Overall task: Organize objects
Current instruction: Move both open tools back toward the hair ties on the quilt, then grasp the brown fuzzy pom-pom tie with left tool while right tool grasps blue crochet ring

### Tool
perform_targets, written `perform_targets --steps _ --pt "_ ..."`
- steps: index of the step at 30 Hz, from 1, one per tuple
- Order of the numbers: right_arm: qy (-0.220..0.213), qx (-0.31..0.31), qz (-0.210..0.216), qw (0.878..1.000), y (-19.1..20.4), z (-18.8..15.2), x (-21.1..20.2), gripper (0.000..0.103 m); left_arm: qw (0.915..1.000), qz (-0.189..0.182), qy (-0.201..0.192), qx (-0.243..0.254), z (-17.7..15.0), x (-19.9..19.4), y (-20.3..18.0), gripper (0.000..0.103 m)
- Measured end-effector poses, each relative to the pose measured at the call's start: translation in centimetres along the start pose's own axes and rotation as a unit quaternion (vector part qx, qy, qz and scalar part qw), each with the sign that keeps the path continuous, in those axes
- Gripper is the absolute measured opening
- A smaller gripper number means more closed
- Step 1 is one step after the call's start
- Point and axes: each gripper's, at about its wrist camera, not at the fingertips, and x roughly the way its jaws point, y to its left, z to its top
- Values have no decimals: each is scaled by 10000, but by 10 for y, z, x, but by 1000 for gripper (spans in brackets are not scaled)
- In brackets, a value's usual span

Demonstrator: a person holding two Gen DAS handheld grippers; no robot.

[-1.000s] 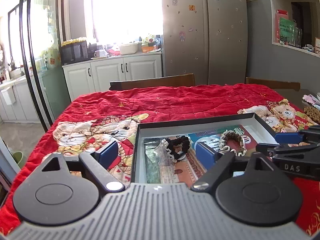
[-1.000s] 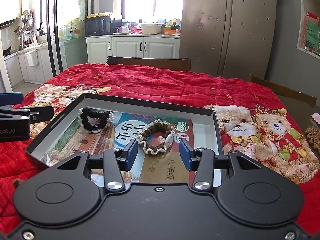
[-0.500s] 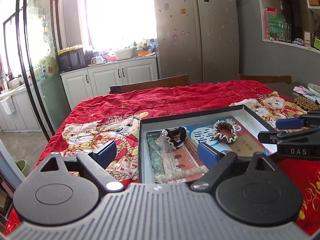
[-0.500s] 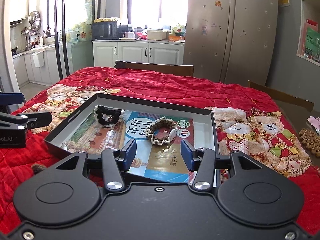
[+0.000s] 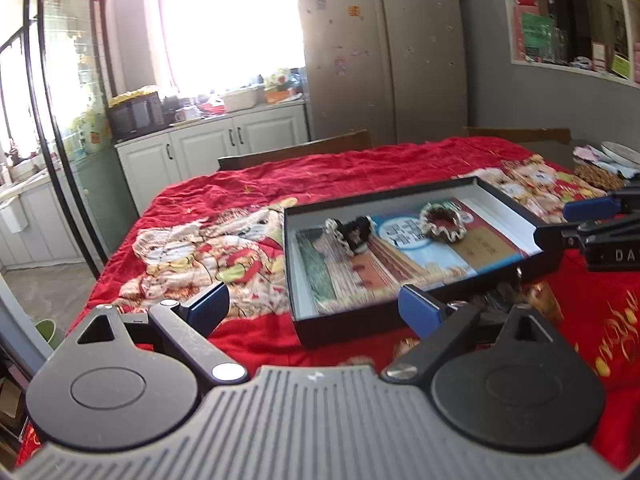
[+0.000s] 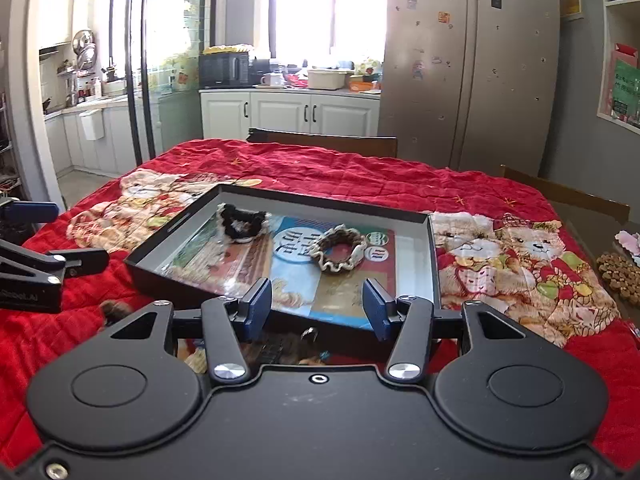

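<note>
A shallow black box (image 5: 416, 190) (image 6: 304, 197) lies on the red quilted table. Inside it a book (image 5: 404, 252) (image 6: 304, 276) lies flat, with a black scrunchie (image 5: 352, 230) (image 6: 242, 222) on its left and a brown-and-cream scrunchie (image 5: 442, 220) (image 6: 340, 250) on its right. My left gripper (image 5: 314, 306) is open and empty, just short of the box's near left corner. My right gripper (image 6: 318, 308) is open and empty, just short of the box's near edge. Small dark items (image 6: 288, 350) lie on the cloth under the right gripper, partly hidden.
Wooden chair backs (image 6: 320, 142) stand at the table's far side. A brown beaded mat (image 6: 620, 274) and a pink cloth (image 6: 628, 240) lie at the right edge. A fridge (image 6: 472, 64), kitchen cabinets (image 6: 288, 114) and a wall shelf (image 5: 572, 20) stand beyond.
Both grippers have pulled back from the box toward the near edge and stayed open. The box and both scrunchies appear farther away; dark items on the cloth have come into view.
</note>
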Motion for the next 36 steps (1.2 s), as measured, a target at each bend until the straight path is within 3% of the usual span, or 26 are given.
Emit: perform_targets --steps 12,24,29,36 --pt "283 -172 246 9992 16 -46 -20 48 9972 -652 261 244 -39 -4 3 99" --pt "630 112 655 9958 17 -81 -14 43 9938 -987 97 501 -56 10 -2 99" --pt "695 82 703 9951 19 -85 -9 40 9935 -1046 216 383 -62 25 3 96" --pt "799 185 718 9940 17 -88 -1 34 9929 -1109 317 292 -68 37 6 84"
